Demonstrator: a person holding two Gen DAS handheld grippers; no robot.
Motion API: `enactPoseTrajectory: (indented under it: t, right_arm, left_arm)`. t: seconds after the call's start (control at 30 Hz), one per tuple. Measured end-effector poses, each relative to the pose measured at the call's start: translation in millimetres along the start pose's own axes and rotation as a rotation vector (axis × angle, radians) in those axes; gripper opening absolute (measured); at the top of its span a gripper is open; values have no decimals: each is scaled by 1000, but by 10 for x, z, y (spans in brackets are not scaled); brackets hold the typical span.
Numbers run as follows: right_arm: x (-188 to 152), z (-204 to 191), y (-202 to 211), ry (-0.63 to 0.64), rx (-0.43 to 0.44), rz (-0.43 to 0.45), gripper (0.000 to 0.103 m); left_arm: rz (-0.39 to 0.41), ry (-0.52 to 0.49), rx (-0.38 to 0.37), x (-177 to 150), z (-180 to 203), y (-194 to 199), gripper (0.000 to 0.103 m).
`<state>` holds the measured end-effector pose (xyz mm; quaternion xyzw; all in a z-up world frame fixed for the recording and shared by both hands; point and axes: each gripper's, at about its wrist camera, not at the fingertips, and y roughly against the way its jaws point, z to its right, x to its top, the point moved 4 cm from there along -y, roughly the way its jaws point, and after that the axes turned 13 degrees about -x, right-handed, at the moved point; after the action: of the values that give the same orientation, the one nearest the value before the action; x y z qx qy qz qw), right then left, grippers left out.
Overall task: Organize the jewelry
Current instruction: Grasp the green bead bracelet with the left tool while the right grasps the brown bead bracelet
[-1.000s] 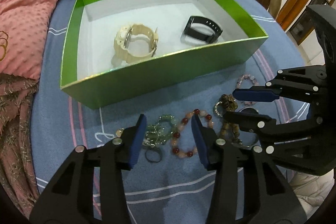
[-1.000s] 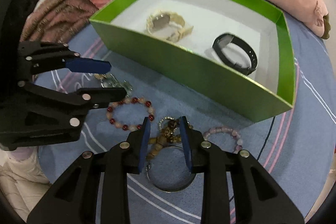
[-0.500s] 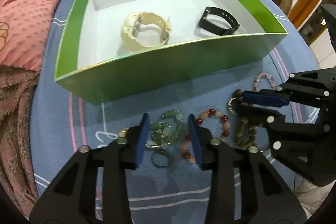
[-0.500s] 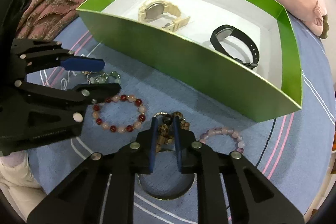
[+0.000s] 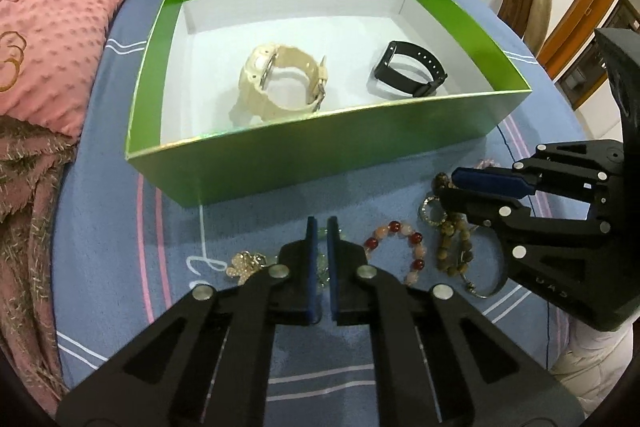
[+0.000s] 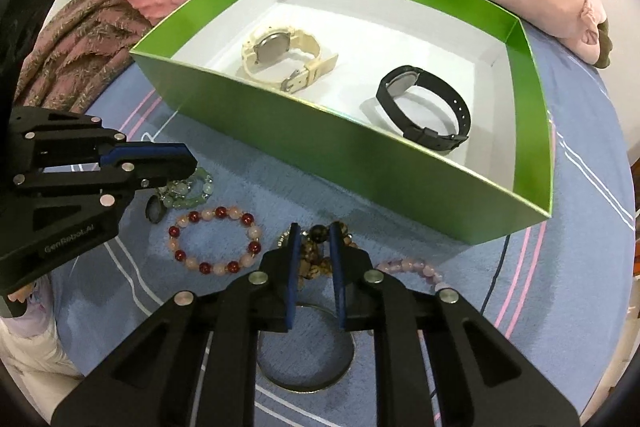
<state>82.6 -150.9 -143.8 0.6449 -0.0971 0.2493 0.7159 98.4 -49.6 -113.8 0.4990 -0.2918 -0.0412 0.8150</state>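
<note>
Green beads (image 6: 188,189) before the box (image 5: 320,163) sit pinched in left tongs (image 5: 322,227); right tongs (image 6: 314,239) pinch brown beads (image 6: 310,259), which may snag the ring (image 6: 306,383).

You are seeing "GenRobot.AI" printed in pale letters on the black body of the left gripper (image 6: 190,163) in the right wrist view; nothing else is reading clearly.

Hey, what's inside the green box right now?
Inside the green box lie two watches on the white floor: a cream watch and a black watch, apart from each other. The near wall hides a strip of floor behind it.
</note>
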Motion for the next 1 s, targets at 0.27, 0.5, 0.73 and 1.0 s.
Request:
enactPoseTrajectory:
  t: [0.27, 0.5, 0.73, 1.0]
  right_arm:
    - [-13, 19, 13, -7, 7, -10, 18]
    - [0, 24, -8, -6, 4, -14, 19]
    - [2, 26, 21, -7, 6, -3, 27]
    - [6, 32, 10, -10, -2, -4, 27]
  left_arm:
    - [1, -1, 13, 8, -12, -35, 17]
    - [-31, -7, 17, 16, -25, -150, 24]
    - [-49, -22, 30, 2, -10, -208, 22]
    - [6, 30, 15, 31, -125, -96, 5]
